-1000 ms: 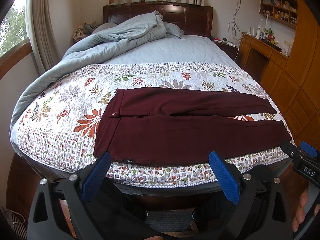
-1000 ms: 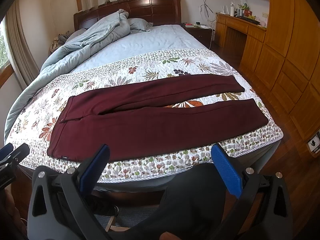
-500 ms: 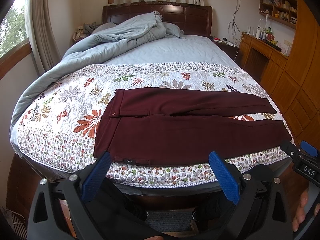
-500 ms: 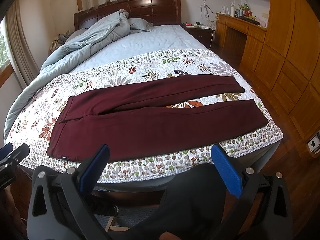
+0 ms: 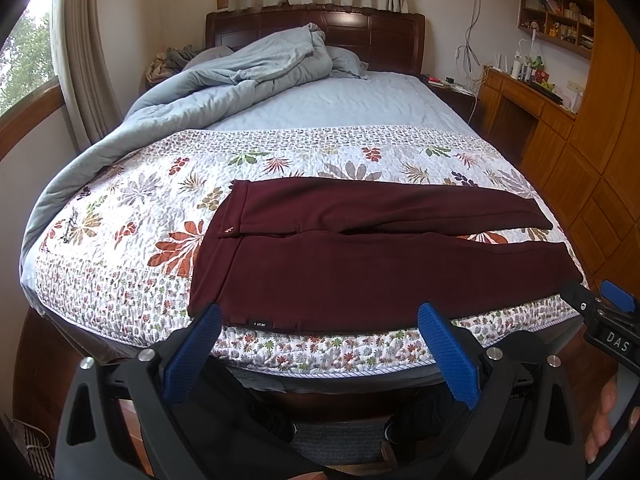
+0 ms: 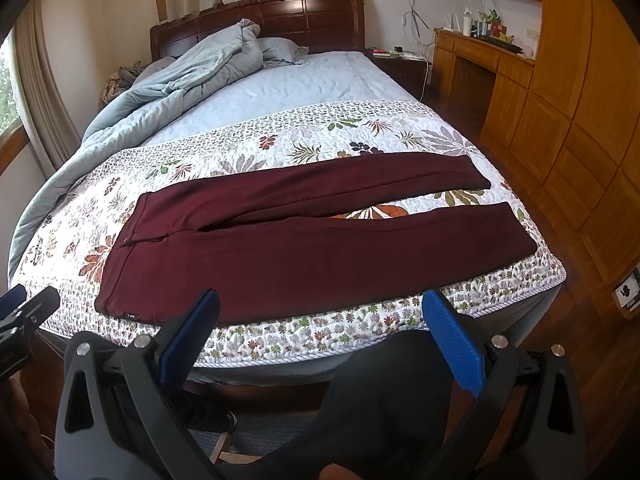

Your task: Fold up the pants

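Here, both the left gripper (image 5: 320, 354) and right gripper (image 6: 320, 344) stood spread apart, empty, before the flat maroon pants (image 5: 380, 264) on the floral quilt (image 5: 120, 240).

The label (image 5: 263, 324) on the pants (image 5: 372, 264) is too small to read; the right gripper (image 5: 612, 312) is cut off at the frame's right edge.

1. The pants (image 5: 360, 264) are plain dark maroon.
2. The quilt (image 5: 120, 240) is white, printed with red, grey and green leaves and small flowers.
3. The duvet (image 5: 240, 76) is pale blue-grey.
4. The headboard (image 6: 280, 12) is dark reddish wood.
5. The gripper fingers (image 5: 448, 356) carry bright blue pads on black arms.
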The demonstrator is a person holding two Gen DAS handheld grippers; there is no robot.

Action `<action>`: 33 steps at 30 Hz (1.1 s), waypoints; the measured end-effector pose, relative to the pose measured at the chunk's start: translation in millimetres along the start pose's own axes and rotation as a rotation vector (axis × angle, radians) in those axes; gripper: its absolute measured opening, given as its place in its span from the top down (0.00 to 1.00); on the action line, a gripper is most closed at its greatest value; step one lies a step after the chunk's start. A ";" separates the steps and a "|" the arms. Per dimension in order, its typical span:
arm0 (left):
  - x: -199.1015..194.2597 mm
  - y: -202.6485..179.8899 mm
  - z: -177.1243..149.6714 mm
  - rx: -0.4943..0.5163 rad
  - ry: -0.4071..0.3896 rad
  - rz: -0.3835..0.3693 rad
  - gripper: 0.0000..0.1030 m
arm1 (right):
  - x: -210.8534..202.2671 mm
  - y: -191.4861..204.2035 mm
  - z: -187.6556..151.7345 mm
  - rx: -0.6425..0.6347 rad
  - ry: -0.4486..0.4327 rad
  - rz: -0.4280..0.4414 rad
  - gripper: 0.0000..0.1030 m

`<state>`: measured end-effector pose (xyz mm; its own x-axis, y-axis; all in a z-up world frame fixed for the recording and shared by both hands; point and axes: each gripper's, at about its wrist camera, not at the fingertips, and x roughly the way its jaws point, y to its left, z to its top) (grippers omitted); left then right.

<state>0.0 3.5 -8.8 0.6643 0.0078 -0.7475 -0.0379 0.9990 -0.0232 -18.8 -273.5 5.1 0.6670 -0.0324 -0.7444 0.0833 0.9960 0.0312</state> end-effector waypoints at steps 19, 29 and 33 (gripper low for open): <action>1.3 2.4 3.3 -0.002 0.009 0.000 0.04 | 6.5 0.8 -1.4 0.000 0.015 0.000 0.02; 21.5 -1.9 -0.5 0.017 0.036 0.018 0.04 | 20.0 0.8 -3.3 -0.004 0.042 -0.003 0.02; 39.8 5.6 -11.0 0.051 0.021 -0.188 0.04 | 17.6 1.6 -0.5 -0.039 -0.060 0.043 0.02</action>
<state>18.0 8.9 -46.0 0.6401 -0.1793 -0.7471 0.1234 0.9838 -0.1303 -7.3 -272.4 -8.3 0.7124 0.0065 -0.7017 0.0256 0.9991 0.0353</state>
